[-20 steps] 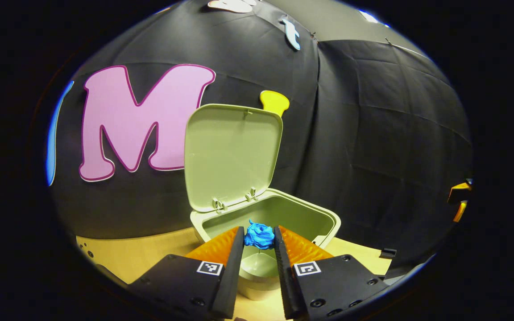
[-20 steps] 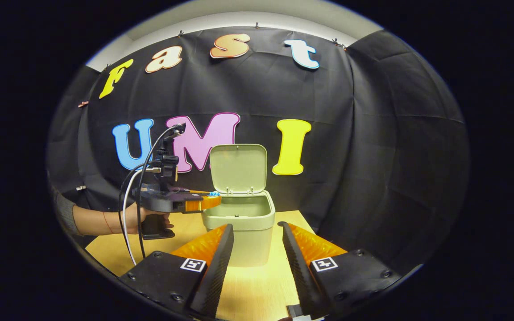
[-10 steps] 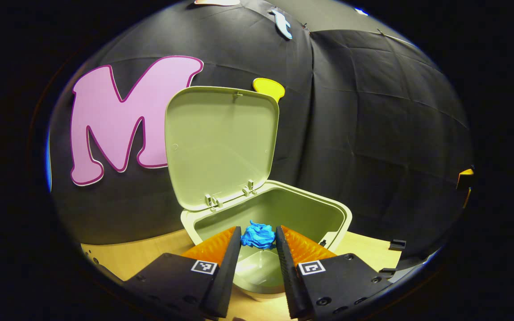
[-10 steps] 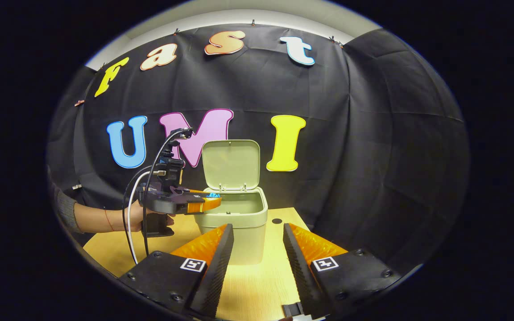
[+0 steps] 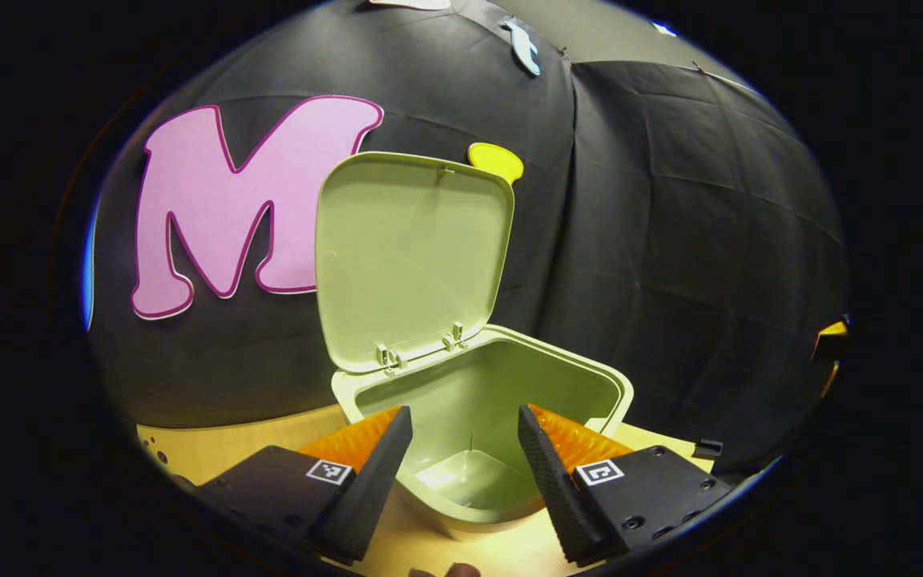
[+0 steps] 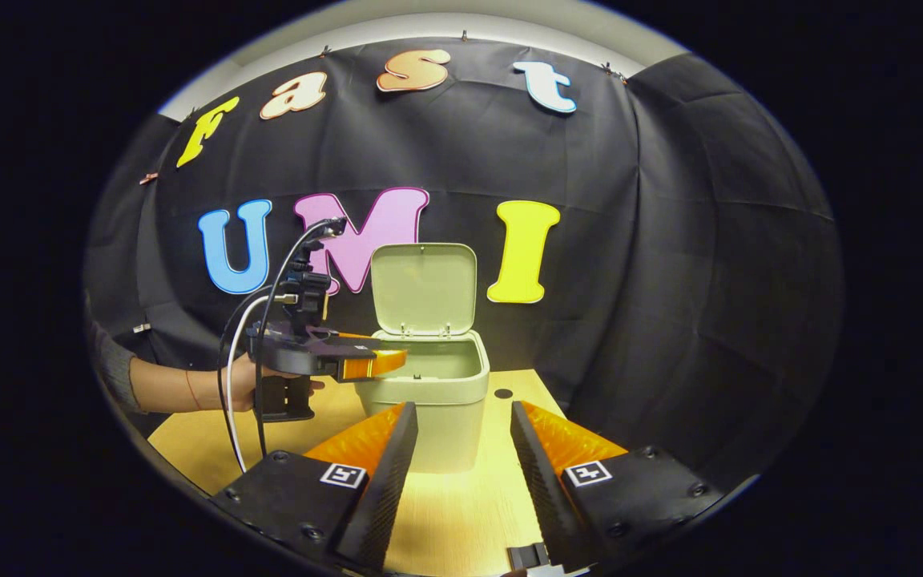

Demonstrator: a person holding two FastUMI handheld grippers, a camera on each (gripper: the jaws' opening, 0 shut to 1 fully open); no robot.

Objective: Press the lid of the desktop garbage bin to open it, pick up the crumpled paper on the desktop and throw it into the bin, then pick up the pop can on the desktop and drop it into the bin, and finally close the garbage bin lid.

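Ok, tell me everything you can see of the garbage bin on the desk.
The garbage bin is a small, pale green box with rounded corners that looks like plastic. It stands upright on the wooden desk before the black cloth wall. Its lid is swung up, nearly upright, on two small hinges at the back rim. The part of the inside that shows is smooth and bare. The left gripper hovers open over the front rim; whether it touches the rim is unclear.

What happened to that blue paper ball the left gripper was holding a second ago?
The left gripper opened over the bin and let the blue crumpled paper go; it is no longer between the fingers. The lid stayed up, and the right gripper stayed open, hanging back.
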